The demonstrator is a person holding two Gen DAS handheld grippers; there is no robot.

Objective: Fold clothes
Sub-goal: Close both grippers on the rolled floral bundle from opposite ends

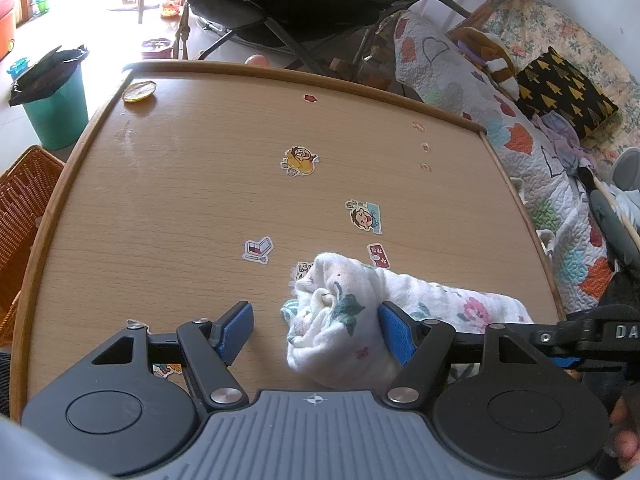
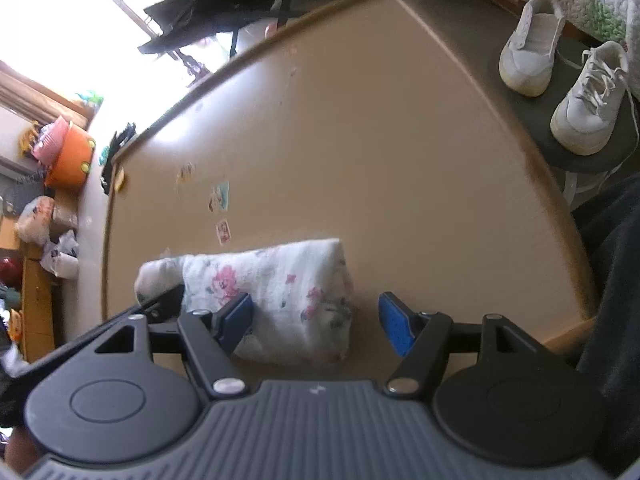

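- Cloth first: the floral garment (image 1: pixel 360 312) lies bunched in a thick roll on the wooden counter (image 1: pixel 180 200), in the lower middle of the left wrist view, with its crumpled end toward the camera and its length running off to the lower right.
- Left tongs (image 1: pixel 316 330) stand wide open with nothing held; the right blue pad touches or sits just beside the roll's side, and the left pad is well apart from it over bare counter.
- Right tongs (image 2: pixel 316 326) also stand wide open and hold nothing; in the right wrist view the garment (image 2: pixel 272 292) sits in the lower middle, its near corner between the pads, closer to the left one.
- Judgement: this is a regrasp, and the fold is far from flat or tidy.
- To do it well, close each set of tongs on a single outer edge or corner, not on the whole bundle, so the layers can be drawn apart.
- Take hold at opposite ends, lift only enough to let the cloth hang and shed its creases, then lay it flat toward the clear middle of the counter, among the stickers (image 1: pixel 300 162).
- Risk: pinching several layers keeps the bundle knotted, and the right wrist view is blurred, so edges there are hard to pick out.
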